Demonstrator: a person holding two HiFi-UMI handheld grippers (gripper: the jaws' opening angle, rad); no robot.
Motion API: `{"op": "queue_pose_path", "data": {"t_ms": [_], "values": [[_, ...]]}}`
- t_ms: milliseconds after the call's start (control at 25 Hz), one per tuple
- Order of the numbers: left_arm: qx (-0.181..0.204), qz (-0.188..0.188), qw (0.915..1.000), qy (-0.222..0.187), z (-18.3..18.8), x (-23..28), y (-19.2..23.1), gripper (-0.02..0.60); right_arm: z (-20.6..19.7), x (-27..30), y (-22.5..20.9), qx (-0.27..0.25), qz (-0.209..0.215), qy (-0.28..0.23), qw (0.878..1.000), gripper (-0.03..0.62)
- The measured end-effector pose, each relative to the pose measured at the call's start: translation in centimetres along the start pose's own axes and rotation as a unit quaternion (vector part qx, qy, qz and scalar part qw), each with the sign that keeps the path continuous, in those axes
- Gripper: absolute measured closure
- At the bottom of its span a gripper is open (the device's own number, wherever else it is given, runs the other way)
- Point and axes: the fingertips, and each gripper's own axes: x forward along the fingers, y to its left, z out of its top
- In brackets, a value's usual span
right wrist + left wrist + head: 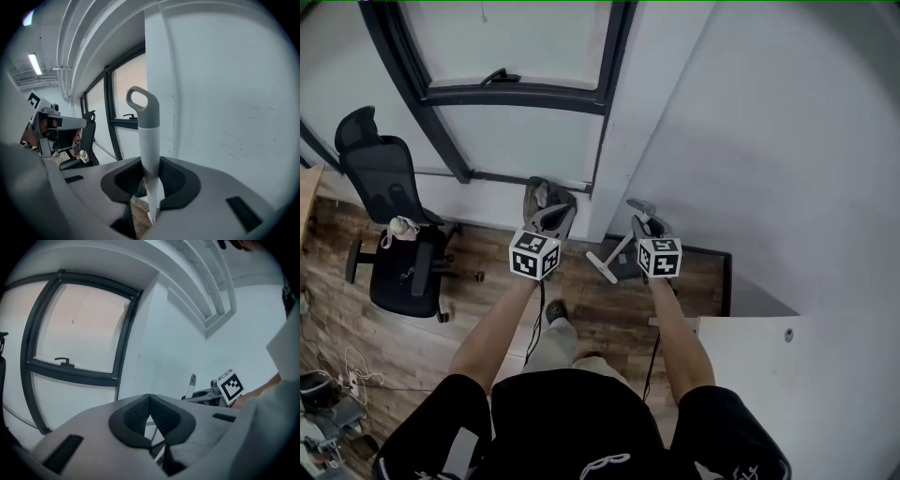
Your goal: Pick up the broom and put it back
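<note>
White broom point(149, 126) clamped in the right gripper point(149, 171), in front of the white pillar point(633, 112).

Well to the left of the pillar a black office chair point(394, 253) stands on the wood floor point(487, 319), and the dark-framed window point(525, 94) adjoins the pillar's left edge. Just left of the pillar's foot the left gripper point(149, 401) is held up with its dark pads meeting at the tips and nothing between them. Straight before the pillar, the right gripper's pads press on the broom's white shaft from both sides. The shaft stands nearly upright, its grey looped end above the jaws against the pillar. Its lower part runs down to a short white cross-piece over the floor near the pillar's base; whether that touches the floor I cannot tell. To the right of the pillar is plain white wall point(787, 141).
</note>
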Motion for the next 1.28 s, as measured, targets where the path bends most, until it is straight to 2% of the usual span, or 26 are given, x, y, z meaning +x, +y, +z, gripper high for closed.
{"op": "queue_pose_path", "data": {"t_ms": [320,760,1280], "values": [[0.014,-0.026,0.9995,-0.014,1.5,-1.6,-5.9,0.565,1.1,-6.6,0.2,-0.024,-0.005,-0.02,0.999,0.479],[0.03,-0.07,0.9968,-0.023,2.5,-3.4,-12.5,0.565,2.1,-14.3,-0.3,-0.009,-0.04,-0.043,0.998,0.479],[0.042,-0.105,0.9929,-0.038,3.4,-4.5,-18.3,0.565,3.7,-22.7,0.6,-0.015,-0.033,-0.07,0.997,0.479]]}}
